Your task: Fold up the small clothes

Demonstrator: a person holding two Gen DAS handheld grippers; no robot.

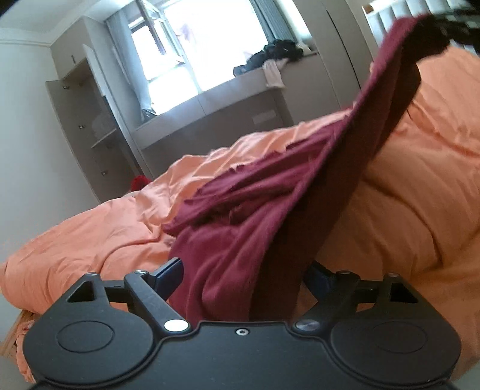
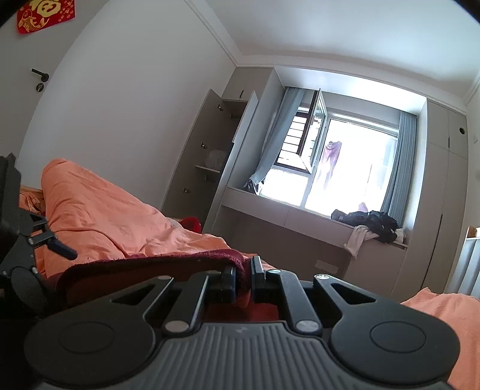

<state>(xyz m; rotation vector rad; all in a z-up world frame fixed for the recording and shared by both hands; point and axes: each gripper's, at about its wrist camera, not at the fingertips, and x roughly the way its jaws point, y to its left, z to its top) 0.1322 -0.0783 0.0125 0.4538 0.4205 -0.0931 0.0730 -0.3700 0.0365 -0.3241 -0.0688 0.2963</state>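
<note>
Orange bedding [image 1: 114, 222] covers the bed all around my tools, and it is lumpy and full of wrinkles. Behind it I see a bright window [image 2: 348, 162] with grey curtains [image 2: 402, 162], and a pile of dark clothes [image 2: 372, 223] lies on the ledge under it. A tall cupboard [image 2: 216, 144] stands open beside the window. On the wall, up in the corner, hangs a red and gold paper [image 2: 45, 13]. The dark red cloth [image 1: 270, 192] is what I am folding. It is soft, its edge is frayed, and it hangs like a tent over the bedding. My right gripper [image 2: 243, 280] is squeezed tight on one bunched corner and holds it up. My left gripper [image 1: 243, 270] has its fingers [image 1: 169, 274] wide apart. The low end of the cloth hangs between them, but the fingers do not pinch it.
</note>
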